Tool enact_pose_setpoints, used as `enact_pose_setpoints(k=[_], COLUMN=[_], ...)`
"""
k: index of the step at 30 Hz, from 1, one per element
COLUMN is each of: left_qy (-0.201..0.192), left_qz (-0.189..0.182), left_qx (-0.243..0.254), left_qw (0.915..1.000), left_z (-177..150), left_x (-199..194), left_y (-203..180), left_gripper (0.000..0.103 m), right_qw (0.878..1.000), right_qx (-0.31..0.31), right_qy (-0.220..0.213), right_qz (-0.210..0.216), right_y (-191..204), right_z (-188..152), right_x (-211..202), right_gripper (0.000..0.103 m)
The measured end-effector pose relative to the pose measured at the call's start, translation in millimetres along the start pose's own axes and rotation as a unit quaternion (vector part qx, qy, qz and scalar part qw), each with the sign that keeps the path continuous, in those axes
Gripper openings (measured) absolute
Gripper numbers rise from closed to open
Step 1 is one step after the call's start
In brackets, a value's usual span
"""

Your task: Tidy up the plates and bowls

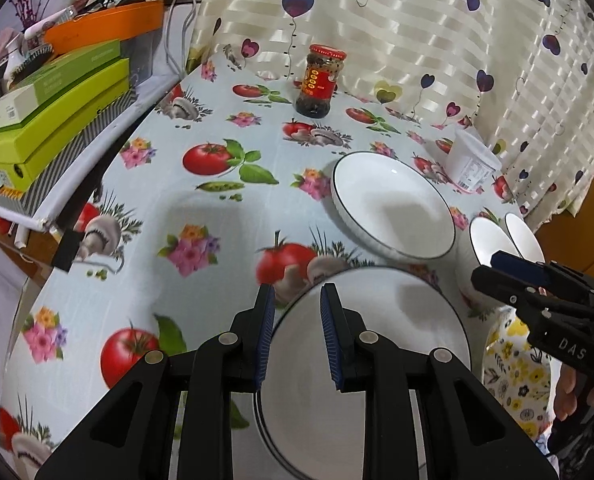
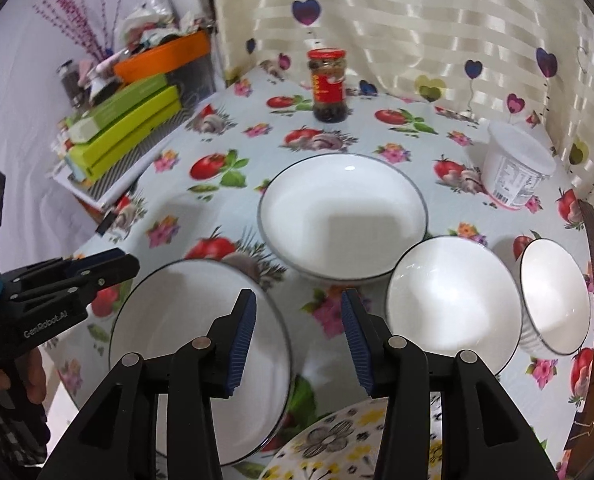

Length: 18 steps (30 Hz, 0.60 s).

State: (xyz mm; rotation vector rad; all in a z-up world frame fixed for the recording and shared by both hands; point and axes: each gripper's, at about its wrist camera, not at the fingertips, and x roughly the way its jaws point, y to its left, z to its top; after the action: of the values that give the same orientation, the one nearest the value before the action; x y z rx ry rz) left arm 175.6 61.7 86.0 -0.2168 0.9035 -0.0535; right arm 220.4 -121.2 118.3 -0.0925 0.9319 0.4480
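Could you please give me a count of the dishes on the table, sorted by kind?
White plates: 2
White bowls: 2
Yellow flowered plate: 1
Total: 5

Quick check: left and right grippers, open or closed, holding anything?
Left gripper: open, narrow gap, empty, above the near plate.
Right gripper: open, empty.

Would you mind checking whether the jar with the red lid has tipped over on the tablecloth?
No, the jar stands upright near the curtain, its red lid on top and its base flat on the tablecloth.
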Motion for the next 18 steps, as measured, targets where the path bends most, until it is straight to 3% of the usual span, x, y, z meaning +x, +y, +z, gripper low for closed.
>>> enact_pose_setpoints(k=[18], left_qy=[0.021], left_qz=[-0.025], left_qx=[0.037], left_qw=[0.9988], left_z=[56.2], left_x=[47.3], left_y=[-19.0], left_gripper=[0.024], right_qw=[0.998], right_qx=[0.052], right_qy=[-0.005], right_qz=[-0.044], right_y=[-72.1], right_z=[58.6], right_x=[38.2], right_gripper=[0.044])
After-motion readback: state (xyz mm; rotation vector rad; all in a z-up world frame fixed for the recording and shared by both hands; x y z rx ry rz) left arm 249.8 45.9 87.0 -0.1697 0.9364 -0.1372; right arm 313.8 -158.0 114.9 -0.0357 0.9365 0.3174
